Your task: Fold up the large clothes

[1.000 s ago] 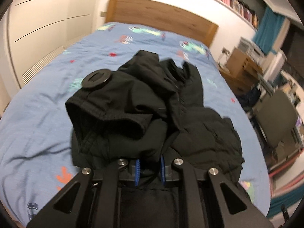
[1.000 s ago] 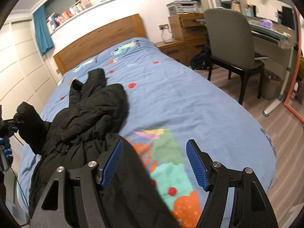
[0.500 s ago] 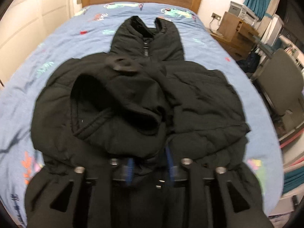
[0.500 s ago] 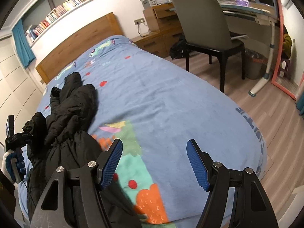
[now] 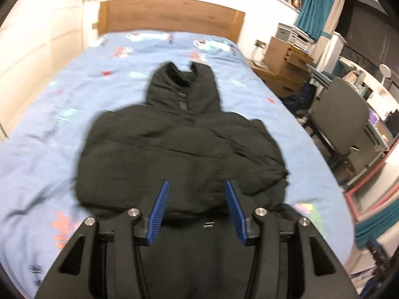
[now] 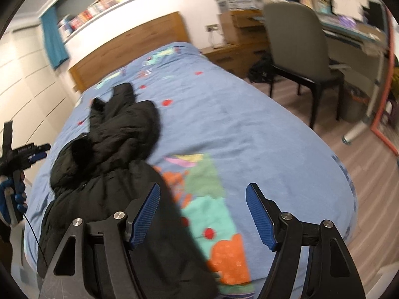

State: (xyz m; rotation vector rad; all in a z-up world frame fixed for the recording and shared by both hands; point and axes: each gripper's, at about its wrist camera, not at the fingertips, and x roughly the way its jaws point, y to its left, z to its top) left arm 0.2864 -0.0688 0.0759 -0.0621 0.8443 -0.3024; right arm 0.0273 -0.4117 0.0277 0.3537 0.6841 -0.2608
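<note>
A black puffer jacket (image 5: 179, 149) lies on the blue patterned bed (image 5: 62, 129), hood toward the headboard, both sleeves folded in over the body. My left gripper (image 5: 197, 194) is open and empty, just above the jacket's lower part. In the right wrist view the jacket (image 6: 117, 149) lies at the left on the bed (image 6: 237, 129). My right gripper (image 6: 203, 199) is open and empty, above the bed's foot beside the jacket's hem. The left gripper (image 6: 37, 150) shows at the far left edge there.
A wooden headboard (image 5: 169, 15) stands at the far end. White wardrobe doors (image 5: 30, 37) run along the left. A grey chair (image 6: 296, 42), a desk (image 6: 354, 32) and a wooden dresser (image 5: 284, 59) stand right of the bed on wood floor (image 6: 374, 199).
My left gripper has opened and let go of the sleeve, which now lies folded flat across the jacket's body. The gripper has drawn back. My right gripper stayed open and shifted slightly.
</note>
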